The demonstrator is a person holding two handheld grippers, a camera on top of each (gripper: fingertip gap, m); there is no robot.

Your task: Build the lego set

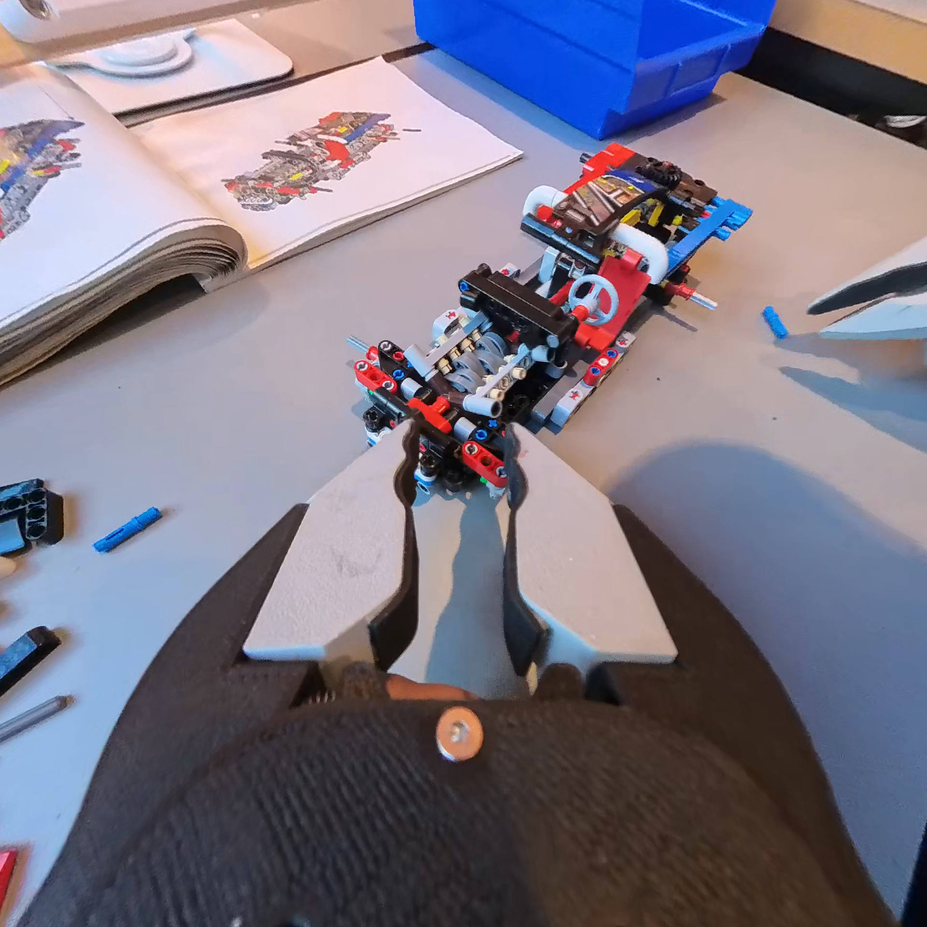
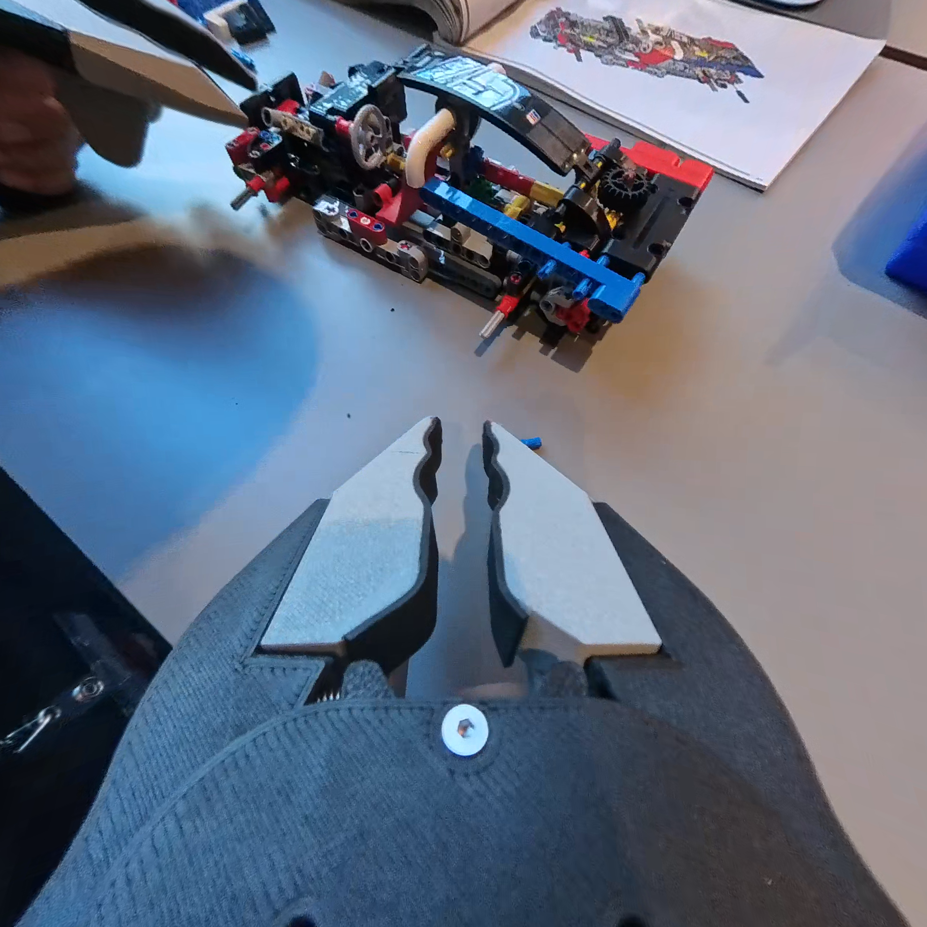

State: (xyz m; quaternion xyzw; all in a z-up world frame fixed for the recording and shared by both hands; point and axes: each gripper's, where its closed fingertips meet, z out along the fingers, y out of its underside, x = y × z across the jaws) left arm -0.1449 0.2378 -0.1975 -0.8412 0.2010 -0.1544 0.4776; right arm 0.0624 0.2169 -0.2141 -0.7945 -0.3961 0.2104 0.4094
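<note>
Grey surface carries the lego chassis, lying beside the open manual. Left gripper fingers clamp the chassis front end. Right gripper fingers narrow, holding nothing, blue pin just beside them.

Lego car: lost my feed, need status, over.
Left gripper fingers straddle the lego car front end. Right gripper open, empty, hovering off the car's side by a loose blue pin. Nothing in the way.
</note>
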